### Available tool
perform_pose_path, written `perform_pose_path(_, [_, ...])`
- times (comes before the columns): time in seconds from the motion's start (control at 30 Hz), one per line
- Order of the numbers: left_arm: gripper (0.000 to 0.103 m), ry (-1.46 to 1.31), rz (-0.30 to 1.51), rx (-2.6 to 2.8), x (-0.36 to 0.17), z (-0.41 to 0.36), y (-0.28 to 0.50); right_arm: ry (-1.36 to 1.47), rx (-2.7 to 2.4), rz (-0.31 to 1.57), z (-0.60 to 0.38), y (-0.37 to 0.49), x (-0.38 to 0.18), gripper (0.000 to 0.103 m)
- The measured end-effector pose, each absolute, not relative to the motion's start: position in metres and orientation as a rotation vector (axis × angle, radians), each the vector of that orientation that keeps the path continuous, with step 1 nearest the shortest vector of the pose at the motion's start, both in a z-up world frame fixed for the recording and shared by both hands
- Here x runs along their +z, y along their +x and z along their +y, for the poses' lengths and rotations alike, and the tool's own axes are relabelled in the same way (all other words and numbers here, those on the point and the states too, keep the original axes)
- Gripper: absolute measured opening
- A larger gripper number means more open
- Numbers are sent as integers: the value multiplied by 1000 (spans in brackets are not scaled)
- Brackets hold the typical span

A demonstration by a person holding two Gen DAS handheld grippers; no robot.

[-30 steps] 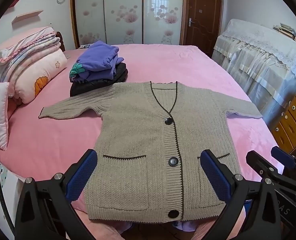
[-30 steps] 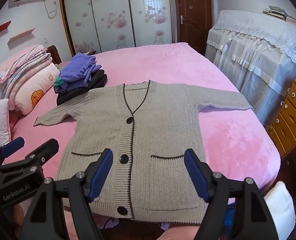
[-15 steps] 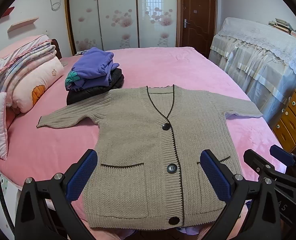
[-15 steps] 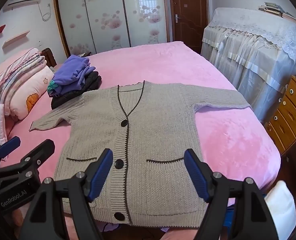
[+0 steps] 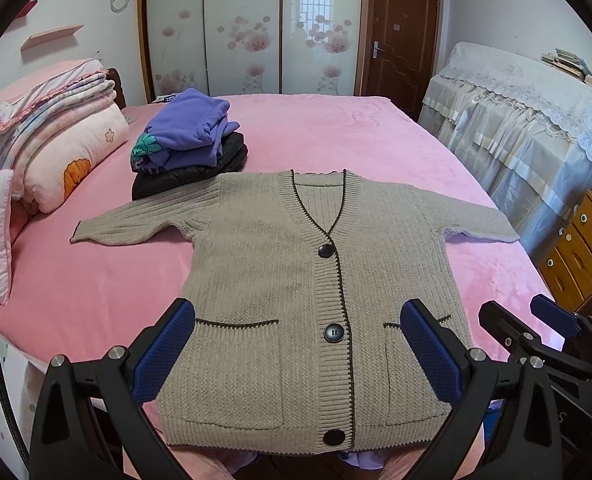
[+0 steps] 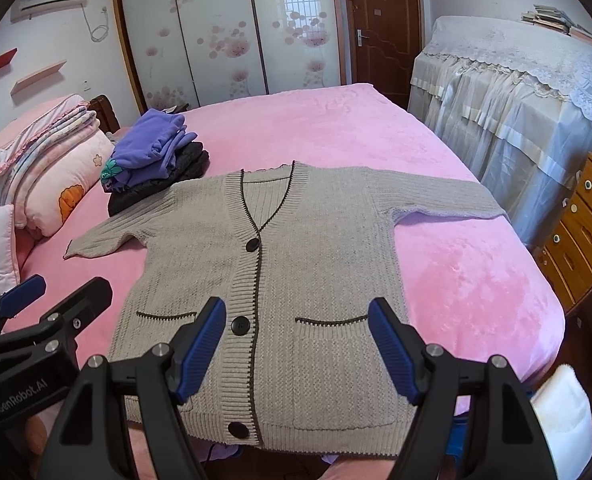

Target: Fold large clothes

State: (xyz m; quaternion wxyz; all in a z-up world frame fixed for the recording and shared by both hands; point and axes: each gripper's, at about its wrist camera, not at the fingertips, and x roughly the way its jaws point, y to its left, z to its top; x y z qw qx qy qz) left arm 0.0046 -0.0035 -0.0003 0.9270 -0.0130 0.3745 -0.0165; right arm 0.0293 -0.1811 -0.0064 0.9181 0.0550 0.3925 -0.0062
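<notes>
A beige knitted cardigan (image 5: 296,280) with dark trim and three dark buttons lies flat, front up, on the pink bed (image 5: 336,132), sleeves spread out to both sides; it also shows in the right wrist view (image 6: 296,264). My left gripper (image 5: 298,344) is open and empty, held above the hem end over the left pocket area. My right gripper (image 6: 296,340) is open and empty, above the hem over the right pocket. Each gripper shows at the edge of the other's view.
A stack of folded purple and black clothes (image 5: 188,140) lies by the left sleeve. Pillows and folded quilts (image 5: 52,132) lie at the left. A cloth-covered cabinet (image 5: 516,120) and a wooden drawer chest (image 5: 580,248) stand to the right of the bed.
Both grippers have pulled back and risen a little from the cardigan, so more of its hem shows. Both stayed open. The cardigan has not moved.
</notes>
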Motion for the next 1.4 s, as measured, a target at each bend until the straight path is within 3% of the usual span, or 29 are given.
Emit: perform_pose_path(1.4, [102, -47, 809, -11, -1, -3, -2, 95, 21, 822, -176, 24, -5, 74])
